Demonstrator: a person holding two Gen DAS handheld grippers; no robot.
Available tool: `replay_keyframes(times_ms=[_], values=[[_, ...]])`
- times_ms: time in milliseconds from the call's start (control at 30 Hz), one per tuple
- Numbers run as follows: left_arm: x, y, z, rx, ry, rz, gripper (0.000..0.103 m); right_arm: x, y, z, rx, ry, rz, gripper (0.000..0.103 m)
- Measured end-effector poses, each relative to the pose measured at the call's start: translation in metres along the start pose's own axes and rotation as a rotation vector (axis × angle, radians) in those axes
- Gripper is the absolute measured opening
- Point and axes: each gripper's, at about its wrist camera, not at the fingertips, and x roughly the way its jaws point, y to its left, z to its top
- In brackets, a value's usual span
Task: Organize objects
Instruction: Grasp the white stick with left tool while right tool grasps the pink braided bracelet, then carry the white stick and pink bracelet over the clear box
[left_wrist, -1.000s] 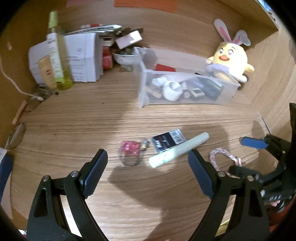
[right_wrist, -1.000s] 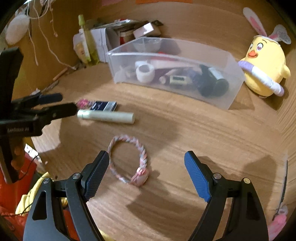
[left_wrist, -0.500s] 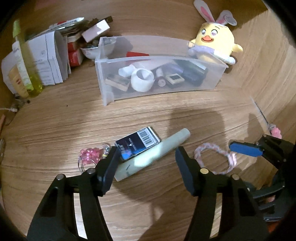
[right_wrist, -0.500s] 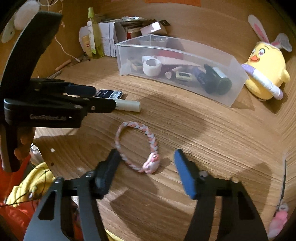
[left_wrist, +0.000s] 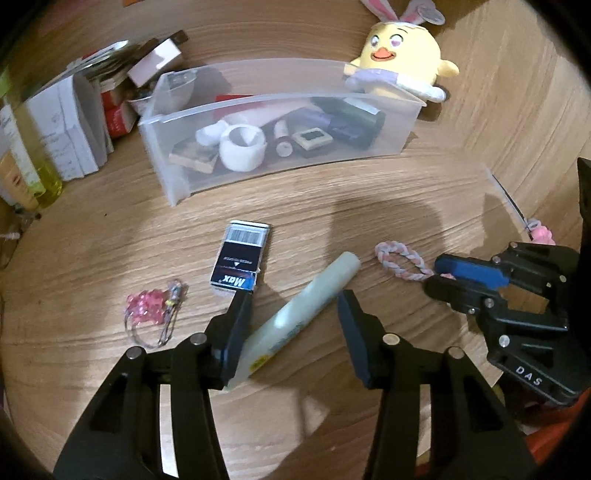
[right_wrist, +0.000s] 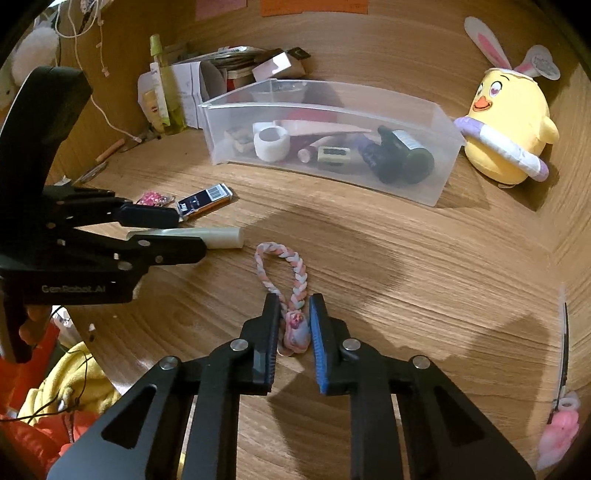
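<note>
left gripper (left_wrist: 295, 325): we straddle the pale tube (left_wrist: 303, 314), lying diagonally across half-open, just-closing jaws | right gripper (right_wrist: 293, 328): clamped on braided loop (right_wrist: 291, 280)

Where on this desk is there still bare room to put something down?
Bare wood lies between the clear bin and the braided loop, running toward the yellow plush chick. More lies nearest the camera, below the loop. It is crowded left of the bin, around the boxes, and by the pale tube and dark packet.

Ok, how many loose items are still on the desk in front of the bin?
4: pink bead charm far left, black Max box, pale tube between the left tongs, braided loop in the right tongs.
</note>
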Motion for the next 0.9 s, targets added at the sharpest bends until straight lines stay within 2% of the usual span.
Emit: replay_keyframes(times_ms=[67,167,467,900], values=[[0.002,-0.005,0.001,0.028,-0.008,0.012,0.032,0.0,-0.002,0.0,0.012,-0.004,0.007,0.014],[0.002,-0.009,0.003,0.04,-0.008,0.013,0.015,0.001,-0.007,0.001,0.036,-0.002,0.015,0.014],[-0.004,-0.007,0.004,0.002,-0.033,0.011,0.015,-0.008,-0.016,0.012,0.068,-0.039,0.017,0.013],[-0.046,0.01,0.024,-0.071,-0.176,0.0,0.015,-0.036,-0.022,0.048,0.075,-0.171,0.012,0.013]])
